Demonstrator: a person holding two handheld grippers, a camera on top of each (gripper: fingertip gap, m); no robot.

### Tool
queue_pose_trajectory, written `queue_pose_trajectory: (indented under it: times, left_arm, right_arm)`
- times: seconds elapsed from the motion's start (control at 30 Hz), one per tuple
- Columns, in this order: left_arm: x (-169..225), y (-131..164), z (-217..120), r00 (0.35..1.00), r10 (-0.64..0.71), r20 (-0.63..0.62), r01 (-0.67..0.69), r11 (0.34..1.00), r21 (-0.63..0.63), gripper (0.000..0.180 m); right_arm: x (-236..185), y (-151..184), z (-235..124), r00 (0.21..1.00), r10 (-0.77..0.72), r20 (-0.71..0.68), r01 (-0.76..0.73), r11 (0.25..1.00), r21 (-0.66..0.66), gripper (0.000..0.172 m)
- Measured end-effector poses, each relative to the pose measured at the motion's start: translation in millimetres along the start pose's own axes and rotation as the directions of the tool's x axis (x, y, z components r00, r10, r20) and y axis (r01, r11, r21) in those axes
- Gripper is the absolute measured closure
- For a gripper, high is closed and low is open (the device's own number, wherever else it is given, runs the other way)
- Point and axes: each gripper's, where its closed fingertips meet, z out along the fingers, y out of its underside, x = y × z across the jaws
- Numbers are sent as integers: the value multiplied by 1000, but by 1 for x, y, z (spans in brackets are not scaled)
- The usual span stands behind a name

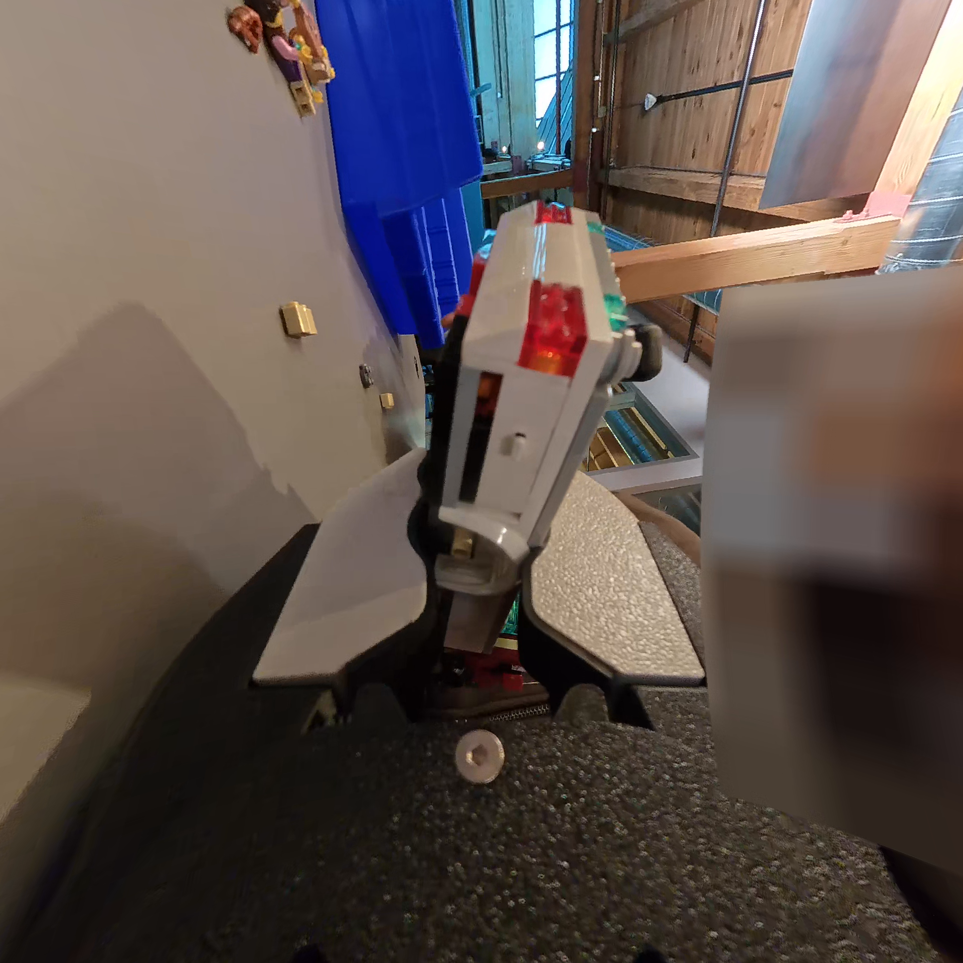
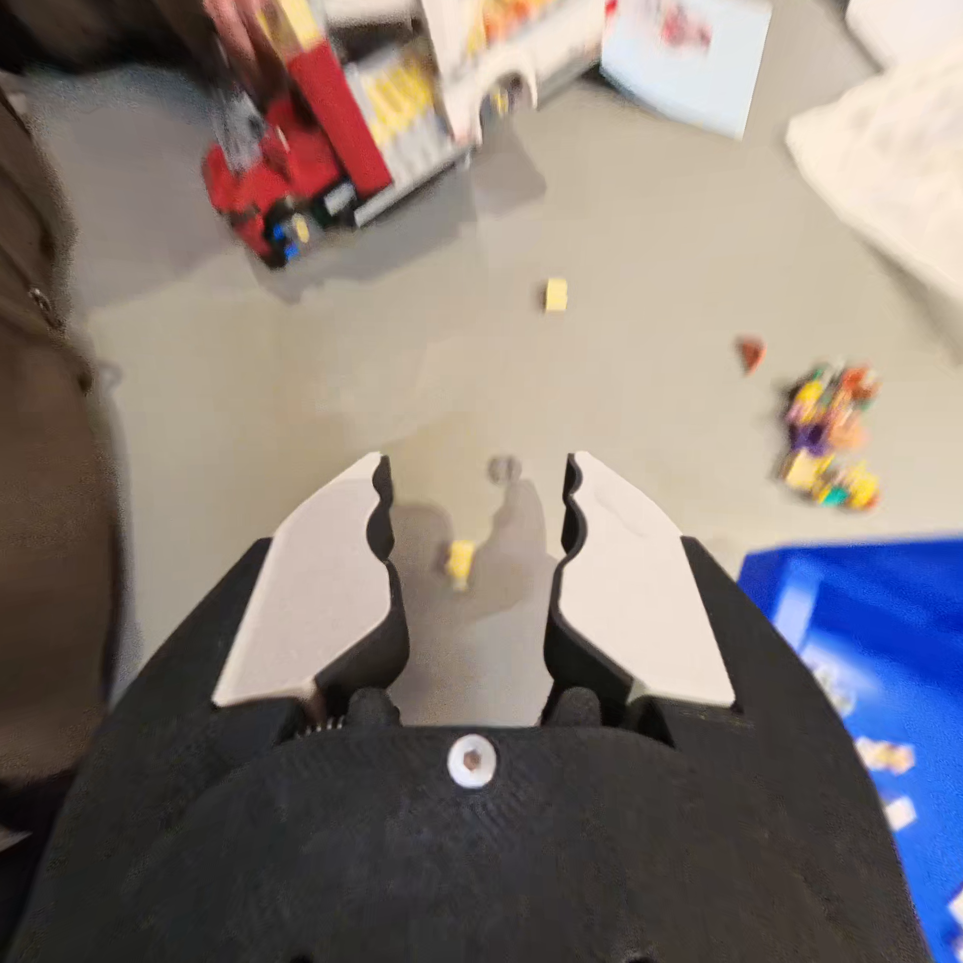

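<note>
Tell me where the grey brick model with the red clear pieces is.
In the left wrist view, centre: the grey brick model is clamped in the left gripper, right of the blue bin.

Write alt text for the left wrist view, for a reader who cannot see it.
The left gripper has its jaws shut on a grey toy-brick model with translucent red blocks, held up off the pale grey table. A blue plastic bin and small tan bricks lie beyond, with wooden beams behind.

Grey brick model lower end hidden between left gripper fingers. Beside blue bin, cut by frame edge: colourful brick pile blurred.
</note>
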Motion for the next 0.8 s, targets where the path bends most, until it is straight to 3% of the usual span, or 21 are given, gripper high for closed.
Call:
queue_pose_trajectory:
  times: [0.13, 0.23, 0.3, 0.33, 0.37, 0.53, 0.63, 0.7, 0.8]
  left_arm:
    - [-1, 1, 0, 1000, 2, 7, -2, 1000, -4, 150]
    - [0, 0, 0, 1000, 20, 10, -20, 1000, -7, 151]
    - [-1, -1, -2, 999, 30, 16, -30, 1000, -3, 150]
    - [0, -2, -2, 999, 34, 18, -34, 999, 1, 151]
    - [0, -3, -4, 999, 37, 19, -37, 999, 5, 151]
    - [0, -6, -11, 998, 61, 26, -61, 998, 10, 150]
    - [-1, -7, -13, 998, 56, 35, -56, 998, 18, 150]
    - [-2, -6, -12, 998, 54, 41, -54, 998, 17, 150]
    - [-3, -6, -12, 996, 61, 60, -62, 998, 16, 150]
  right_arm:
    - [-13, 50, 1, 987, 151, -51, -157, 978, -139, 110]
    - [-15, 63, 8, 975, 195, -105, -211, 963, -170, 112]
    - [-12, 66, 14, 972, 187, -139, -213, 956, -200, 126]
    - [-11, 66, 17, 973, 177, -151, -205, 957, -203, 137]
    - [-9, 64, 19, 974, 164, -155, -194, 959, -205, 158]
    - [14, 56, 19, 972, 130, -196, -169, 965, -199, 160]
    - [24, 20, 22, 979, 132, -156, -147, 985, -91, 160]
    - [23, -4, 39, 992, 97, -83, -103, 992, -71, 160]
    - [28, -10, 78, 999, 10, -45, -18, 984, -179, 160]
